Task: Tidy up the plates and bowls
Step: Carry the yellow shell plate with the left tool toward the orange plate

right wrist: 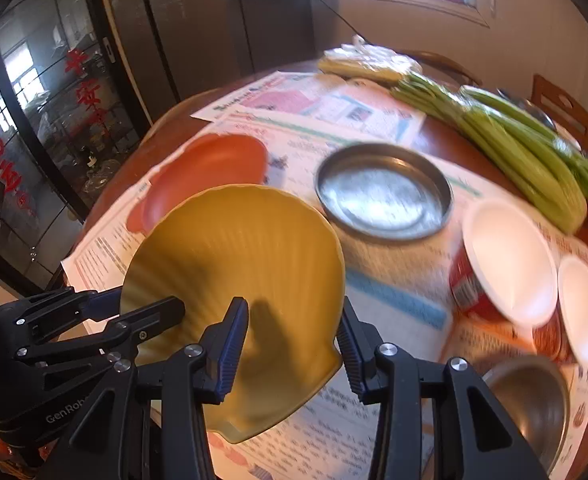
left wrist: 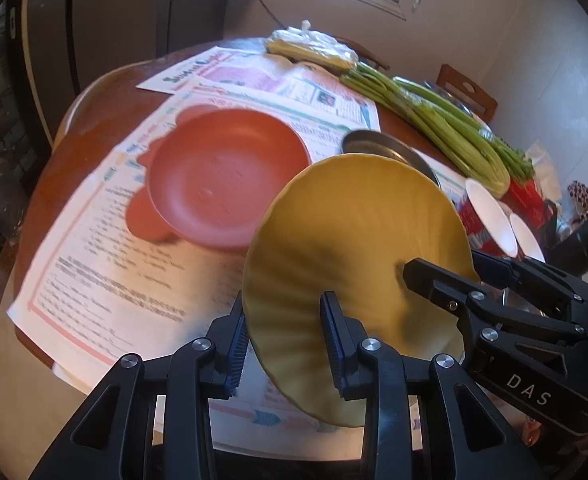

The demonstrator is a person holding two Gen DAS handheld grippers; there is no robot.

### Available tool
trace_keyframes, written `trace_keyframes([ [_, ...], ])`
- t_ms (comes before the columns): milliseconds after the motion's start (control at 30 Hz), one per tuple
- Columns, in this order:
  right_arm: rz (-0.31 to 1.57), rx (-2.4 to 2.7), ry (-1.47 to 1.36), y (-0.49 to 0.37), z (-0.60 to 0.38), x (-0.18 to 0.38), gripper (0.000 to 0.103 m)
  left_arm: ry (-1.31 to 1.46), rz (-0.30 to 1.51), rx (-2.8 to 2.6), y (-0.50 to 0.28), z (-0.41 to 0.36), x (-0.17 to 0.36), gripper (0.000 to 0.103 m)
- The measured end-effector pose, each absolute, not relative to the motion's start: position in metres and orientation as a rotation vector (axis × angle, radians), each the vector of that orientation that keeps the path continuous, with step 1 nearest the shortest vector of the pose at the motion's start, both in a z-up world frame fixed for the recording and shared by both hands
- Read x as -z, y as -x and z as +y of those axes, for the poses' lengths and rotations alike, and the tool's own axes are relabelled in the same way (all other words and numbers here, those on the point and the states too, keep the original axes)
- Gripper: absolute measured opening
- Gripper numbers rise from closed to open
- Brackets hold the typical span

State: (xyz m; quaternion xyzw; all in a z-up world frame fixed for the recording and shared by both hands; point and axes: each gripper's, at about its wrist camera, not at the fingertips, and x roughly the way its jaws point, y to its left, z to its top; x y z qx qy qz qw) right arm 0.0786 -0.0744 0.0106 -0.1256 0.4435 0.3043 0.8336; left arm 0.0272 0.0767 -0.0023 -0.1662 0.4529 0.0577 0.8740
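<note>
Both claws, left (left wrist: 286, 340) and right (right wrist: 294, 344), pinch the yellow plate (left wrist: 353, 248) above a newspaper-covered table (left wrist: 74, 152) (window behind).

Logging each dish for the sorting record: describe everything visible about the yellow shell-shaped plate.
The yellow plate is scallop-shaped, with ribs fanning from a narrow base to a wavy rim. It looks like smooth matte plastic or melamine and is empty. It is held tilted above the newspaper-covered table, off the surface. The left gripper straddles its lower edge, and the right gripper brackets its base from the other side. How firmly either one pinches it is unclear. Behind it sit the red bowl and the metal dish.
</note>
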Motion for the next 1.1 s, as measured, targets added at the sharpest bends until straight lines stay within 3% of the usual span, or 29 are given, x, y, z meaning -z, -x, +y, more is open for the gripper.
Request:
trace_keyframes([
  [500, 0.904, -0.670, 0.313, -0.108, 0.000, -0.032, 0.045, 0.371, 0.892, -0.171, -0.055, 0.144, -0.015, 0.035],
  [1100, 0.975, -0.610, 0.309, -0.156, 0.047, 0.003, 0.045, 0.355, 0.947, -0.196, -0.096, 0.175, 0.009, 0.035],
])
